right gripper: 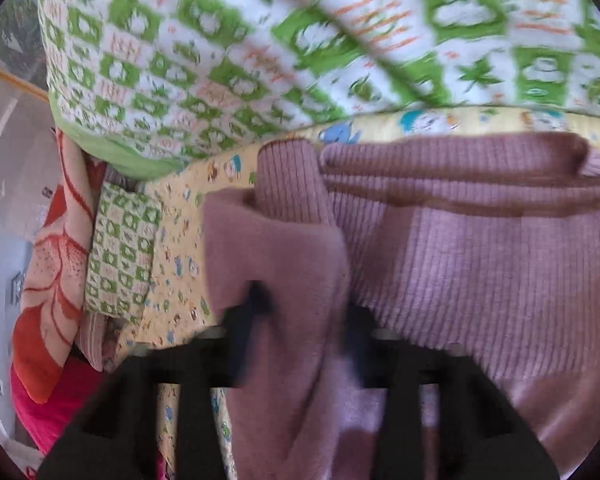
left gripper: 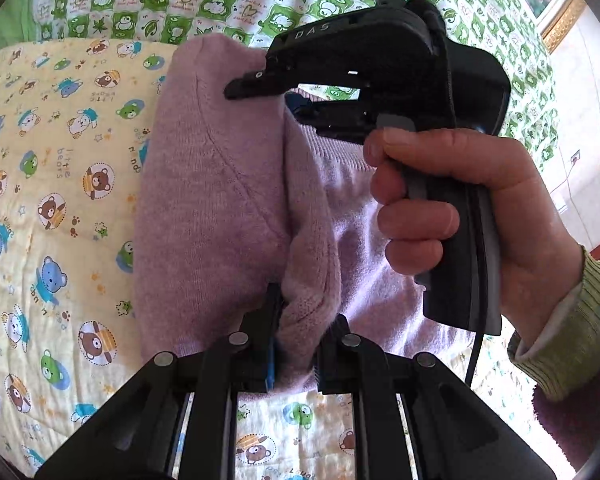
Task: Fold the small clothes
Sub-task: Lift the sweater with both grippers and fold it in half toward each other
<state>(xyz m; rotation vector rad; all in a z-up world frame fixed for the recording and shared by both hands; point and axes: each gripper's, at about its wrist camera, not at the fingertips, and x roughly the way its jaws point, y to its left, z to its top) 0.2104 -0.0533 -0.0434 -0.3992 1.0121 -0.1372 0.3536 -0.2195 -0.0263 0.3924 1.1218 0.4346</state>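
Note:
A small lilac knitted sweater (left gripper: pixel 208 184) lies on a yellow bear-print quilt (left gripper: pixel 52 200). My left gripper (left gripper: pixel 300 320) is shut on a raised fold of the sweater's near edge. My right gripper (left gripper: pixel 268 96), held by a hand (left gripper: pixel 460 208), shows in the left wrist view at the sweater's far edge, its fingers closed on the cloth there. In the blurred right wrist view my right gripper (right gripper: pixel 304 312) pinches a fold of the sweater (right gripper: pixel 480 264); its ribbed body spreads to the right.
A green frog-print quilt (left gripper: pixel 260 0) lies beyond the yellow one, and shows in the right wrist view (right gripper: pixel 260 60). A small green-checked pillow (right gripper: pixel 120 248) and a red flowered blanket (right gripper: pixel 52 280) lie at the left. A gold picture frame (left gripper: pixel 560 20) hangs on the wall.

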